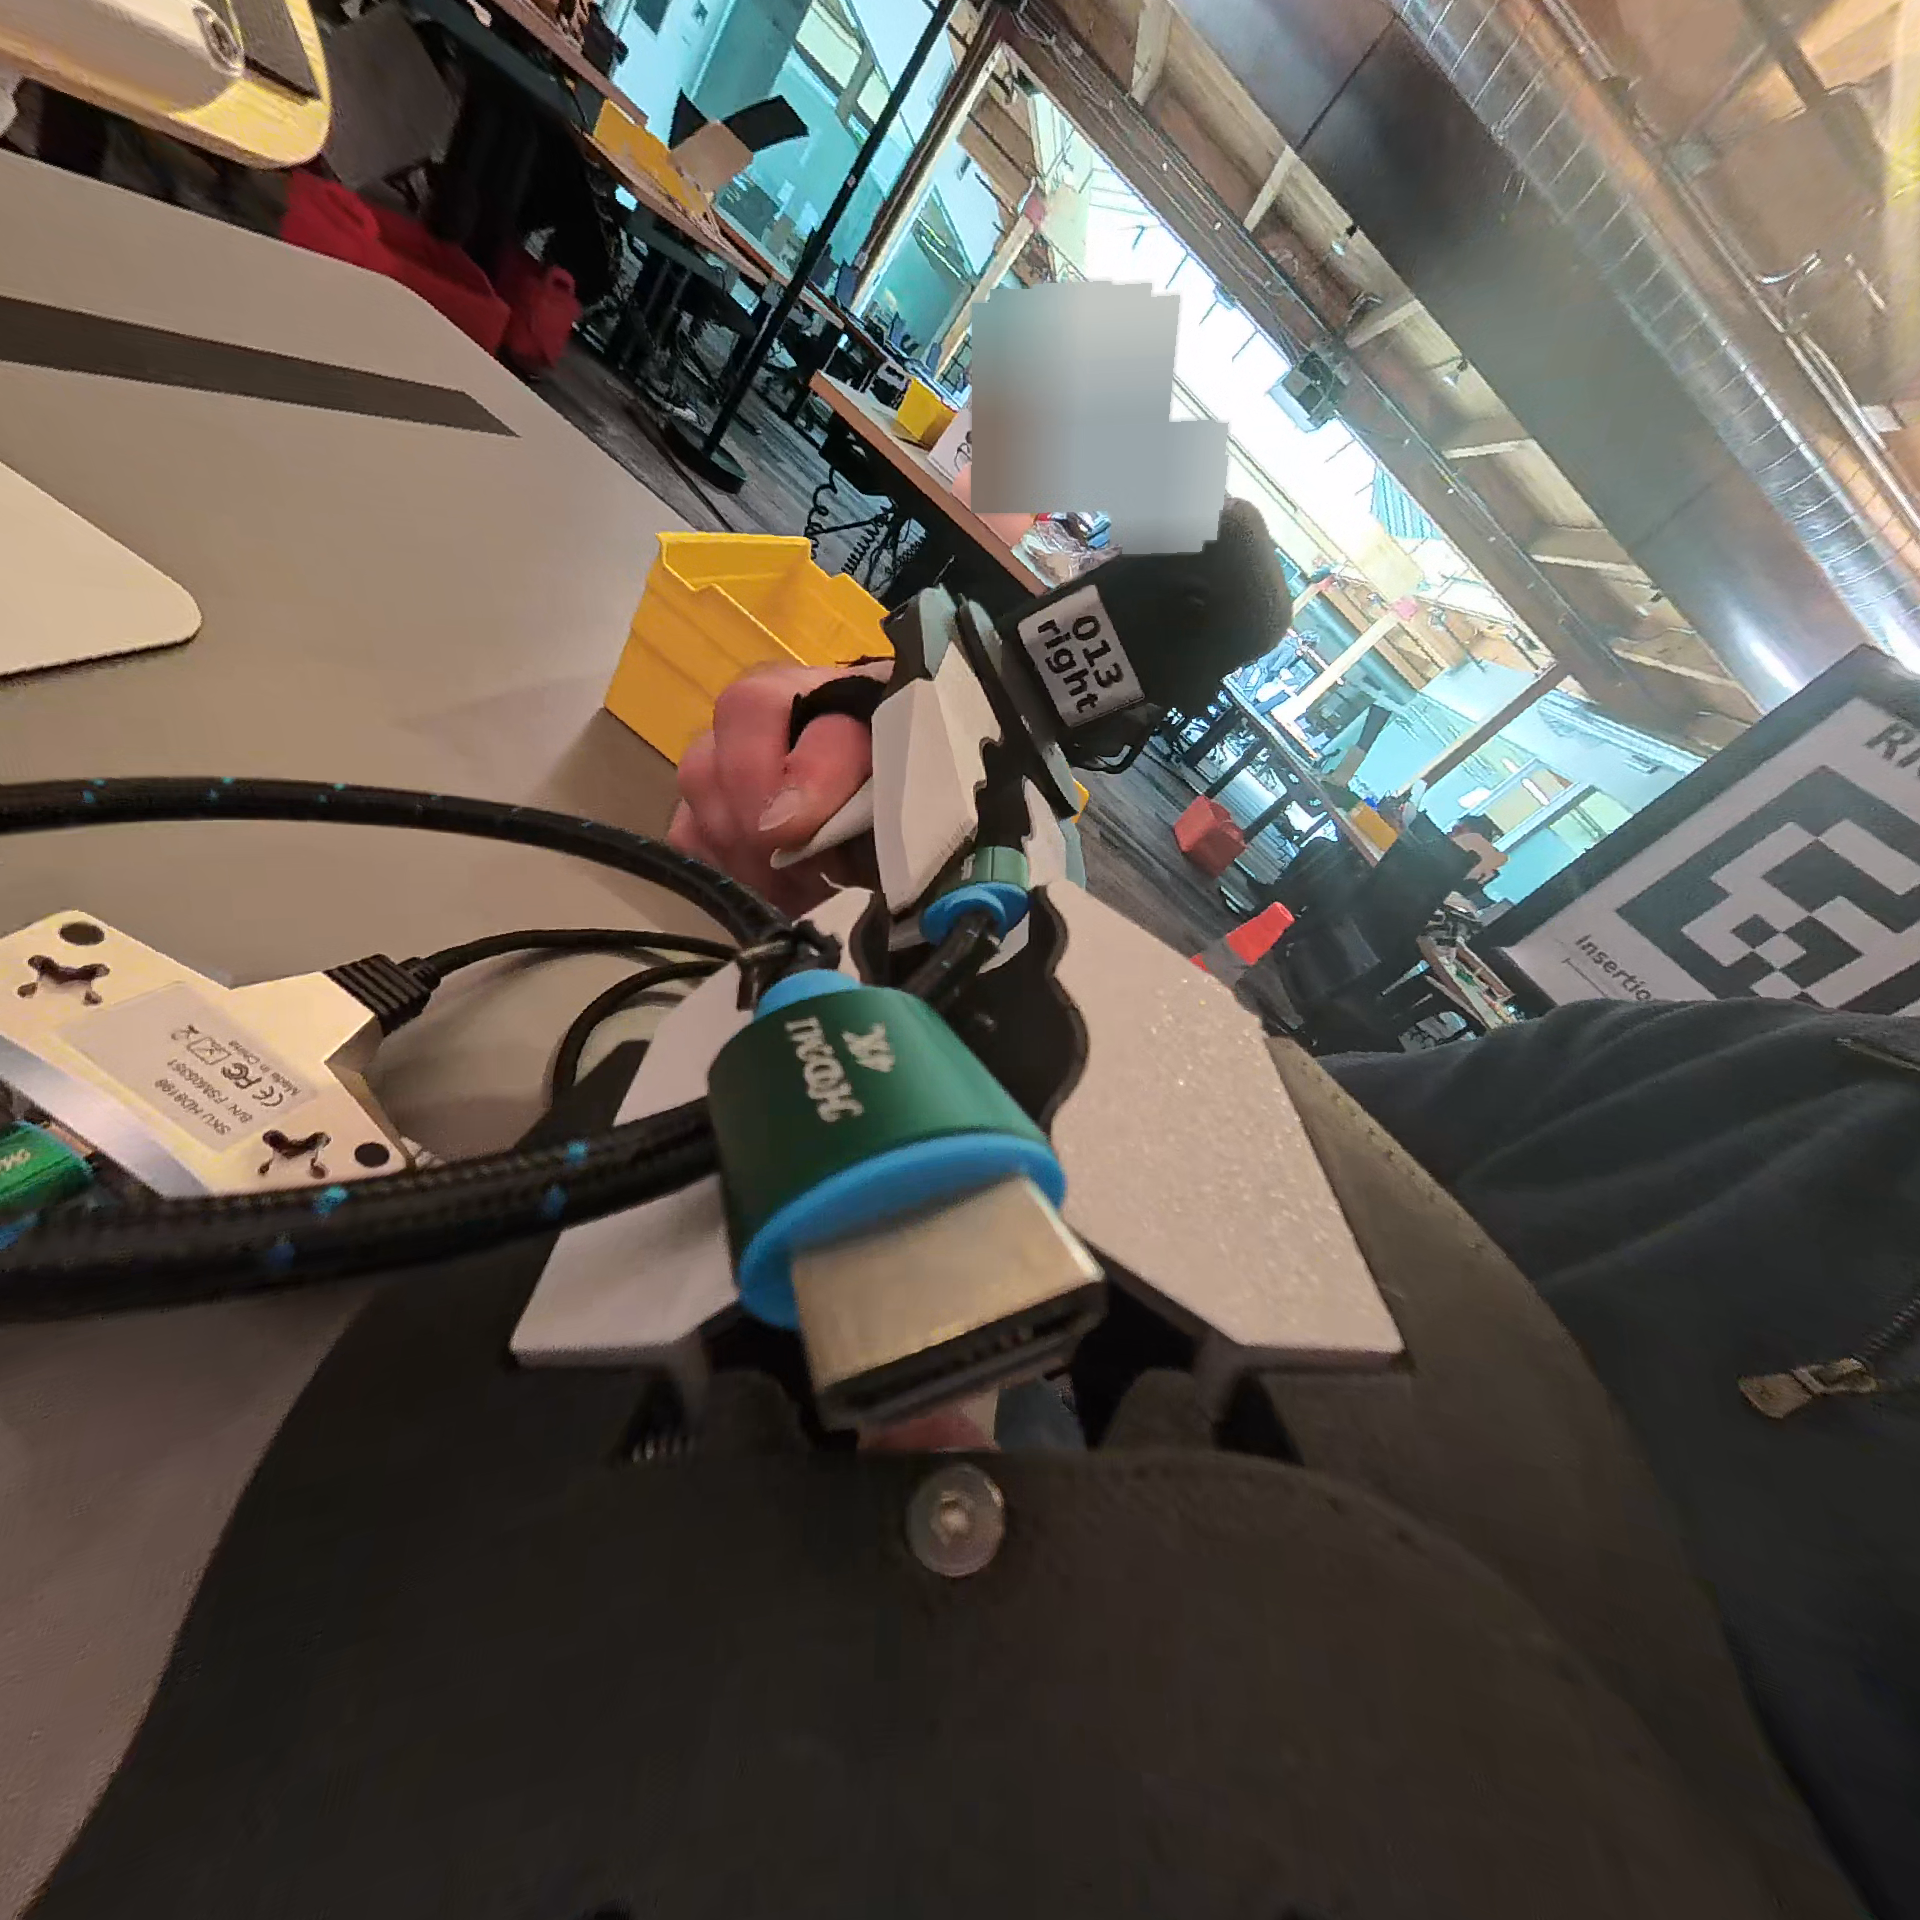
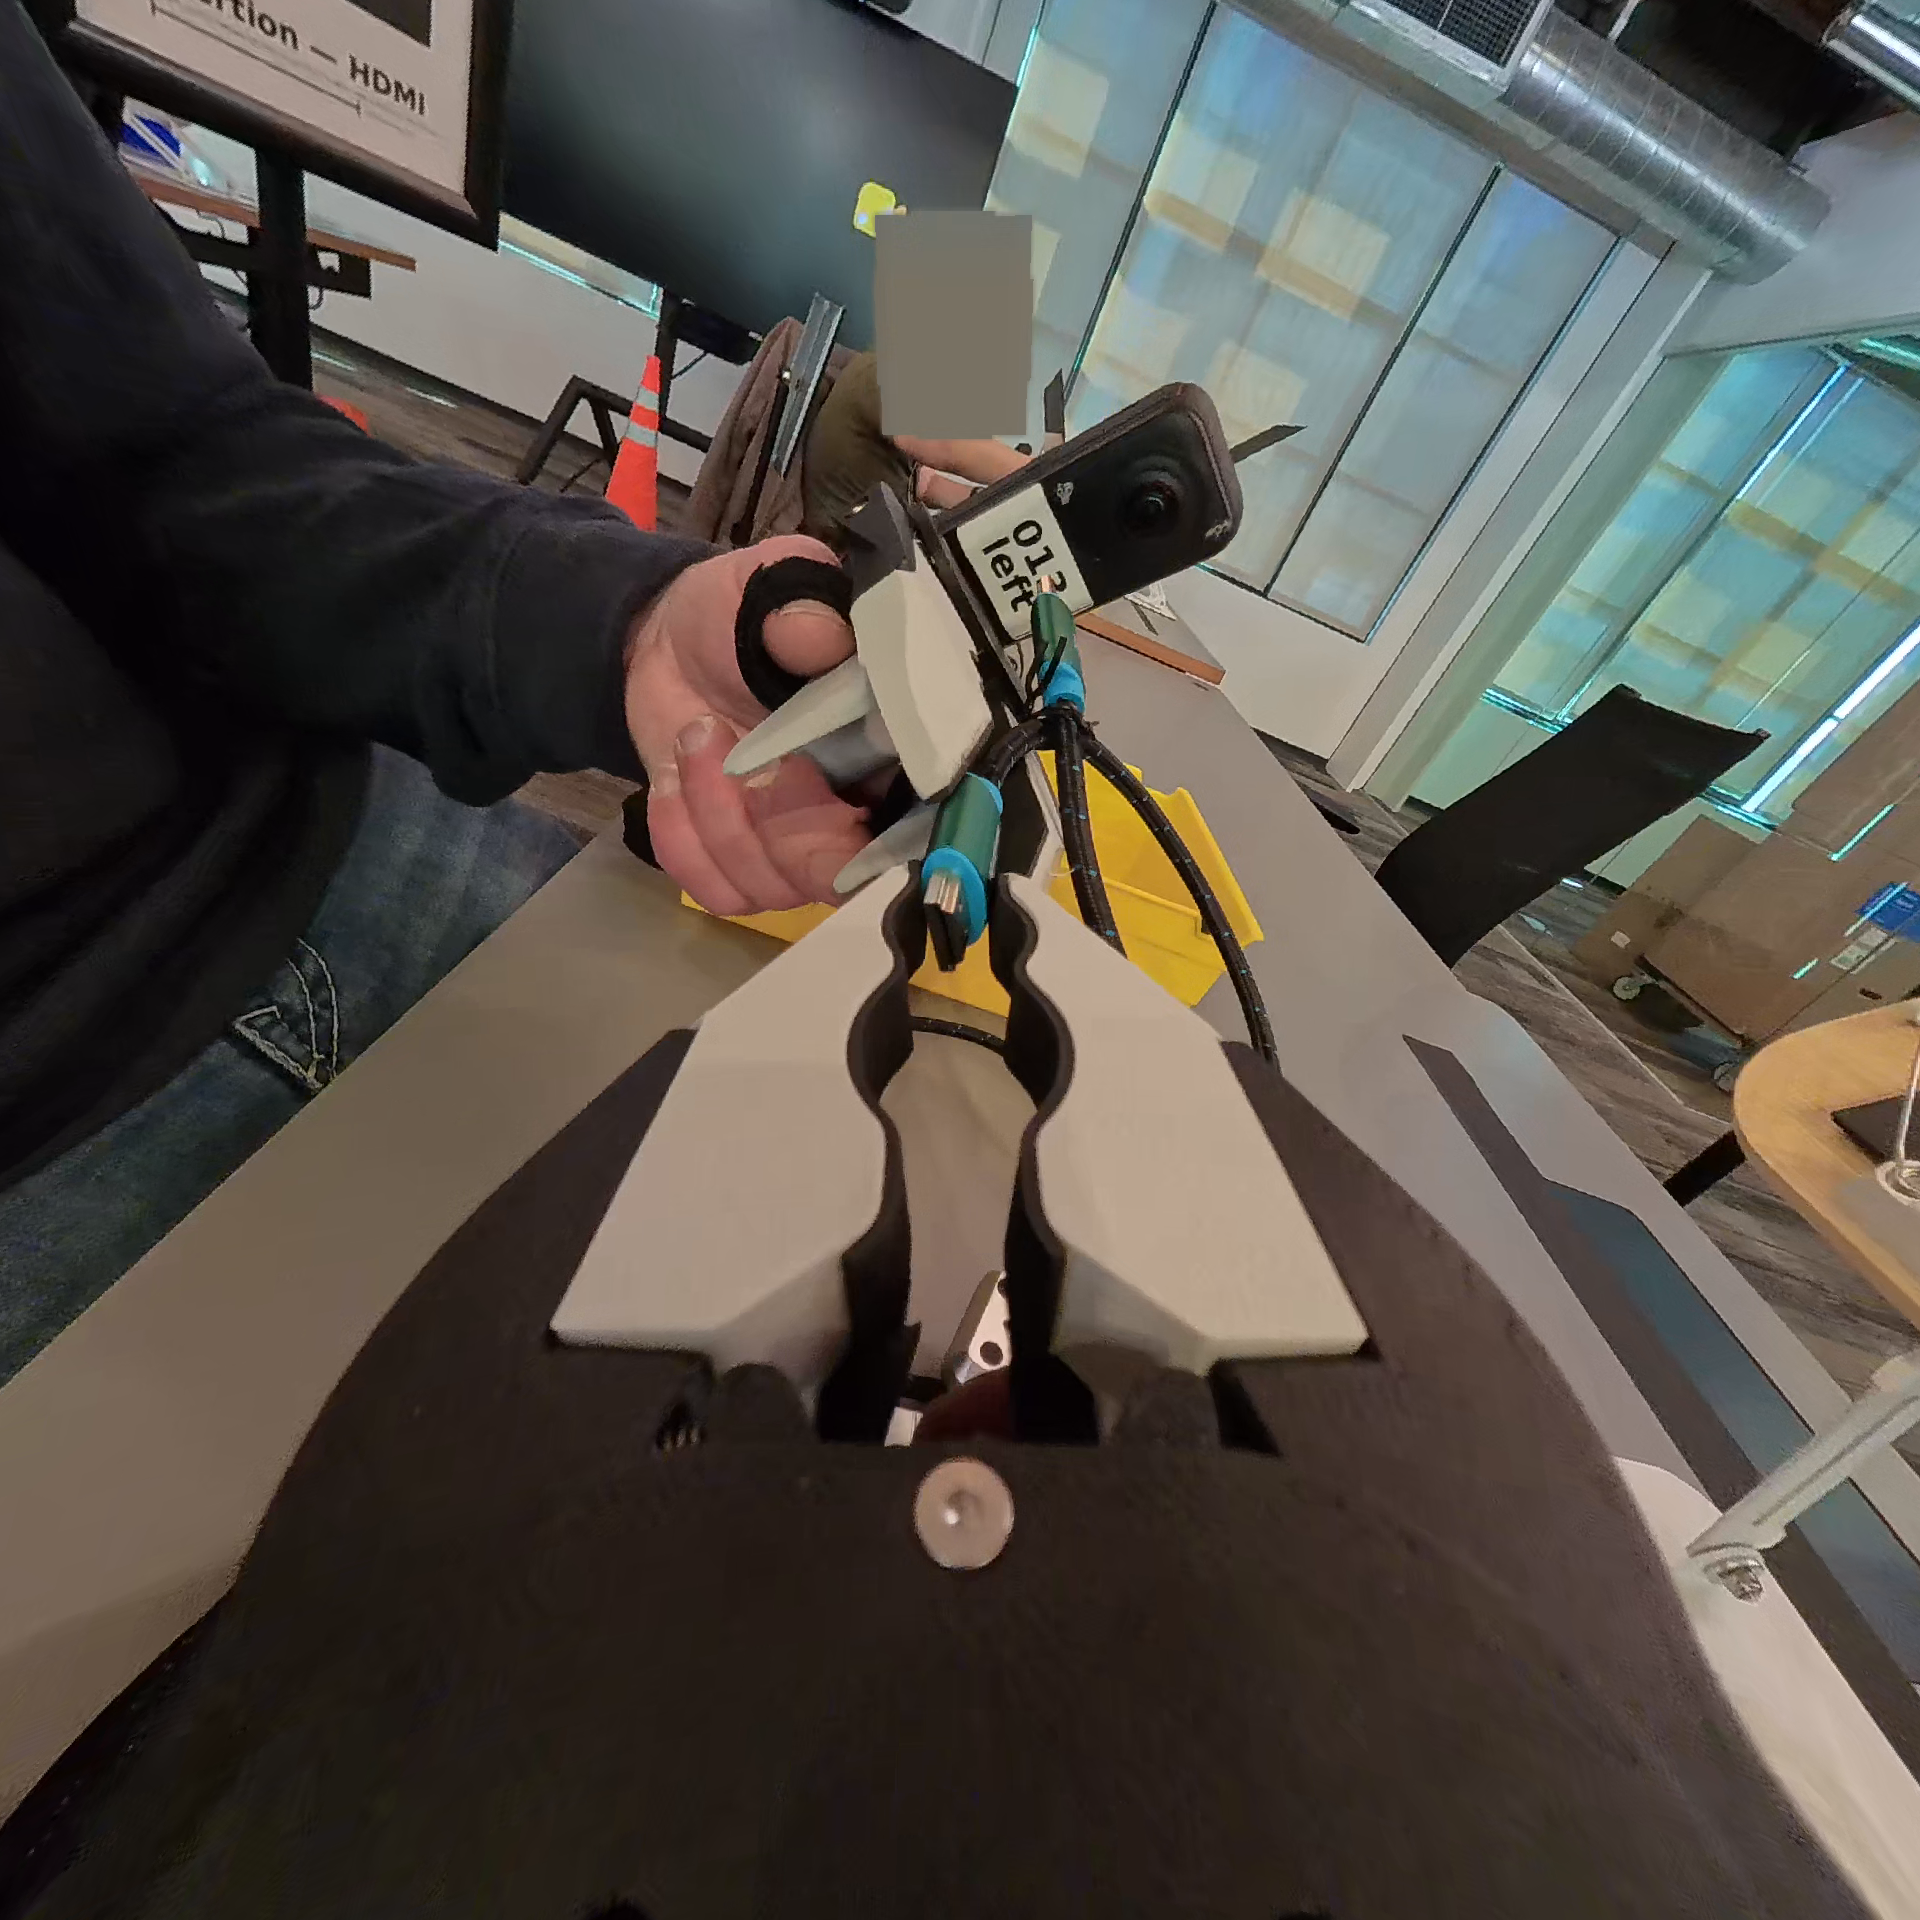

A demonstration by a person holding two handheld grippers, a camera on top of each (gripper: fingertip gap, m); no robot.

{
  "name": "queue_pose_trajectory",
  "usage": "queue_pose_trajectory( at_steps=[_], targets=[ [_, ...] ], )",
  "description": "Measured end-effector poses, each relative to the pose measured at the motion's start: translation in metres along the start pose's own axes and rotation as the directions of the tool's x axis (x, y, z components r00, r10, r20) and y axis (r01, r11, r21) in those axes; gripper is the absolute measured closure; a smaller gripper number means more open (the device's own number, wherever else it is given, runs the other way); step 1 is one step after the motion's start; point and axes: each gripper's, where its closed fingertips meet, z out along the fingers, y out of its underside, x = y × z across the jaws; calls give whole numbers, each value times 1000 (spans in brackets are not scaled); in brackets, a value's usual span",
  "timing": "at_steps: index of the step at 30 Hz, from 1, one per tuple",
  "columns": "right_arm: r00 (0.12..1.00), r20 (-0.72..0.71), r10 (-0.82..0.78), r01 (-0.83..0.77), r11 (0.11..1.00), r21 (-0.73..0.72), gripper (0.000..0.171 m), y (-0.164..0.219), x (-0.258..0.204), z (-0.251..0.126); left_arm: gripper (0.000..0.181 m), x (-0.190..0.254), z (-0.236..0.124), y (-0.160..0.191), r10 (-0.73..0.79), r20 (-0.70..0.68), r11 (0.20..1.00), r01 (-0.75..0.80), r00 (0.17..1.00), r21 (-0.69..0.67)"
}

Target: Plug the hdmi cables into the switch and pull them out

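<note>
Left gripper (image 1: 940,1039) pinching the cable behind a green plug (image 1: 883,1164) | right gripper (image 2: 956,935) spread — plug between its tips | switch (image 1: 197,1060) on table, well apart | risk — handover slips, plug twists off-axis.

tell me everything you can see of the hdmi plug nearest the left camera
The HDMI plug has a dark green shell with pale lettering, blue collars at both ends and a bare silvery metal tip pointing at the camera. It sits unplugged between the left gripper fingers. Black braided cable with blue flecks runs from its rear.
</note>
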Motion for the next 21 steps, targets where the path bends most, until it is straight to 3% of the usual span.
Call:
queue_pose_trajectory(
  at_steps=[8, 16, 21],
  targets=[
    [999, -2, -49, 49, 998, -41, 161, 4, -4, 4, 156, -1, -5, 6, 47, 19, 998, -46, 999, -39],
    [999, -2, 39, -39, 998, -39, 159, 6, 0, 6, 163, -10, -6, 5, 258, 142, 966, -252, 956, -61],
    [999, -27, 26, -28, 998, -58, 159, 9, 4, 6, 163, -15, -5, 3, 278, 172, 961, -273, 945, -53]
  ],
)
